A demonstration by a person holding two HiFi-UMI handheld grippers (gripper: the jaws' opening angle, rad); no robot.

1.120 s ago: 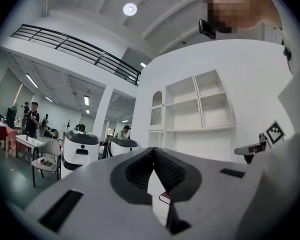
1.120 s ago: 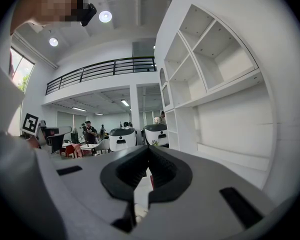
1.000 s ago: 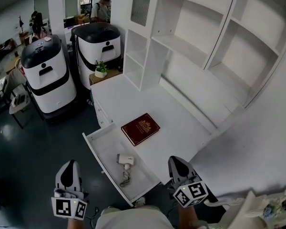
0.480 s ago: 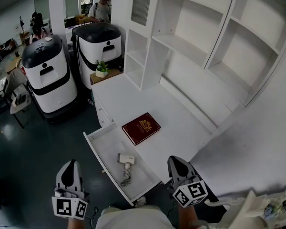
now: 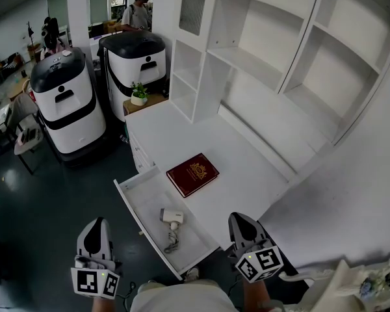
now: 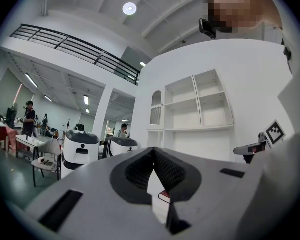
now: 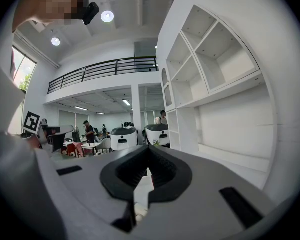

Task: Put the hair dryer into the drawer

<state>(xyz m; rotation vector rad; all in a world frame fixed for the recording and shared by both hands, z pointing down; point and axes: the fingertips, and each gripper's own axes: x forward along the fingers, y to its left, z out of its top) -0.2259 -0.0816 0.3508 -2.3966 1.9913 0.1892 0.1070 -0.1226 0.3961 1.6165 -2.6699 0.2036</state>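
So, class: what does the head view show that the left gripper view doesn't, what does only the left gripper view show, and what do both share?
Only the head view: the white hair dryer lying in the open white drawer. Only the left gripper view: the black balcony railing, a round ceiling lamp, and the left gripper with jaws together. Both: the dark red hardcover book, the white shelf unit and two white-and-black rounded machines.

The tabletop (image 5: 247,174) and drawer (image 5: 134,188) are smooth matt white. The hair dryer (image 5: 170,218) is white plastic, slightly shiny. The book (image 5: 192,174) has a dark red gold-stamped cover. The dark floor (image 5: 52,207) is glossy. The left gripper (image 6: 153,156) and right gripper (image 7: 149,151) are matt grey plastic with ribbed black pads (image 6: 139,173).
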